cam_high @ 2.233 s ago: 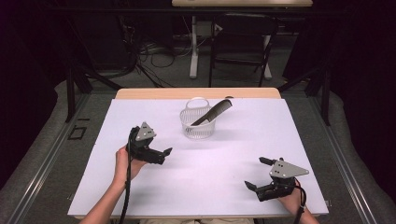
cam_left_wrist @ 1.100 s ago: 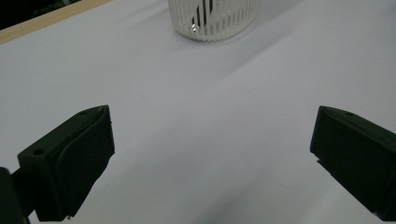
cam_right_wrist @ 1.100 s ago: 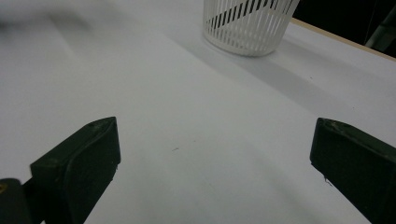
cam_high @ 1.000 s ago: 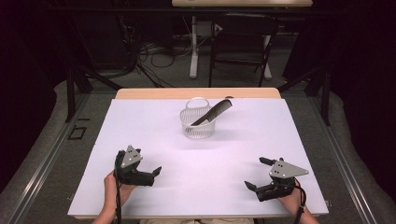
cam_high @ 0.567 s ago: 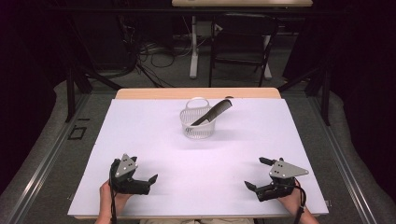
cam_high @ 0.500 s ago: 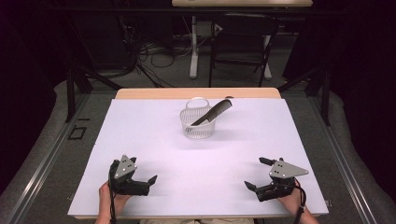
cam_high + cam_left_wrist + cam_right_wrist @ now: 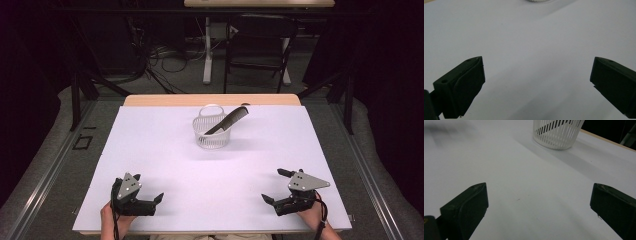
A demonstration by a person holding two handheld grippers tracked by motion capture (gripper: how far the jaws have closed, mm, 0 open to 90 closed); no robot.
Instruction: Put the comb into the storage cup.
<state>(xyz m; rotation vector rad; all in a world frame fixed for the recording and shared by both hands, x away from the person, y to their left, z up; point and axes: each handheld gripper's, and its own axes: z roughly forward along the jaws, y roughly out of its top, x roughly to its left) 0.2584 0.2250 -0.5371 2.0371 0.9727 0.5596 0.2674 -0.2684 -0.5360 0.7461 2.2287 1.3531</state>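
The left tool (image 7: 150, 200) has been drawn back from a spot nearer the white slatted basket (image 7: 214, 131) to the near edge of the bench (image 7: 150, 130), where it is now rested low on the white surface, well apart from the basket and on the near-left side of it. The right tool (image 7: 277, 187) has been kept where it was, well apart from the basket on its near-right side, also close to the near edge. From this retreat it is judged that the work with the basket has been finished or paused, and that both tools have been brought to a resting stance rather than readied for a reach. The jaws of the left tool are seen spread wide apart in the left gripper view, with nothing but bare white bench between them and the basket's lower rim just cut off at the top of that view. The jaws of the right tool are likewise held wide apart and empty in the right gripper view, with the basket seen farther off, beyond them. The basket is stood upright toward the far middle of the bench, and a dark comb (image 7: 227, 121) is leaned inside it, its lower end held within the basket and its upper end projected over the rim toward the far right. The comb is touched by neither tool.
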